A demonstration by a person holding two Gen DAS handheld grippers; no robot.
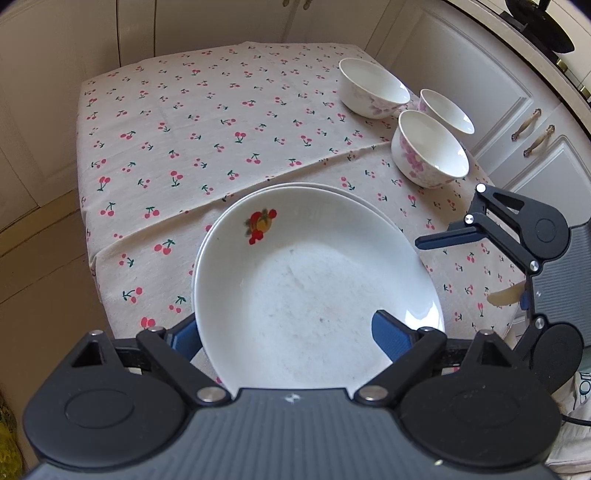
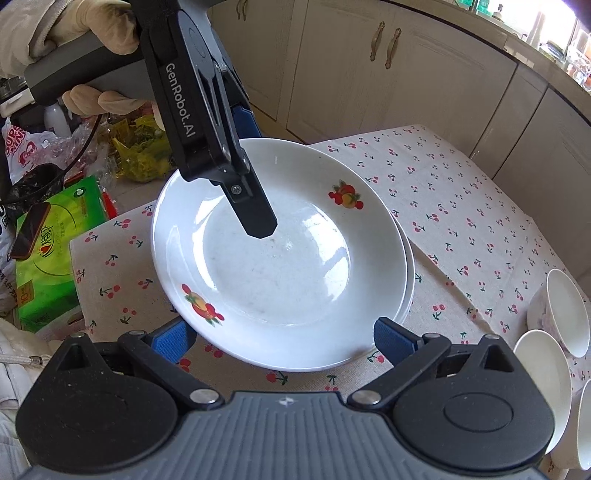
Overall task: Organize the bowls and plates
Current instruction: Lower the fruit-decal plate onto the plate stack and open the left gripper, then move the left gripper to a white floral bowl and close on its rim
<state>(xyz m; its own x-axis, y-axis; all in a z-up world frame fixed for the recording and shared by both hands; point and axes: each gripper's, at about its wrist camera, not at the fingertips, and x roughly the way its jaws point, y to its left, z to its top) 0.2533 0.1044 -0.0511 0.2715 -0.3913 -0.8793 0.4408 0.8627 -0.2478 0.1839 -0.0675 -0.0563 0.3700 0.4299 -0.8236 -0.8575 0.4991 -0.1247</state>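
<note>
**Left gripper straddles the top plate's rim; right gripper waits spread**

The top plate (image 1: 295,280), white with fruit decals, lies on another white plate (image 1: 354,197) whose rim peeks out along the far side. The stack rests on the cherry-print tablecloth (image 1: 184,147) near the table's front corner.

The left gripper (image 1: 291,332) reaches over the near edge of the top plate. In the right wrist view, one finger (image 2: 256,218) angles down over the plate's well while the other, blue-padded, sits behind the far rim, so the rim lies between them. The jaws are wide apart, and whether either pad touches the china cannot be told. A gloved hand (image 2: 92,33) grips its handle.

The right gripper (image 2: 284,339) hovers at the opposite side of the stack with its jaws spread wide, holding nothing; the plate's edge lies between its blue fingertips (image 2: 393,341).

Three bowls (image 1: 430,147), white with pink flower patterns, stand upright and close together at the table's right edge, well apart from the plates.

A green tissue pack (image 2: 51,240) and plastic bags (image 2: 33,147) lie beyond the table's left end.
</note>
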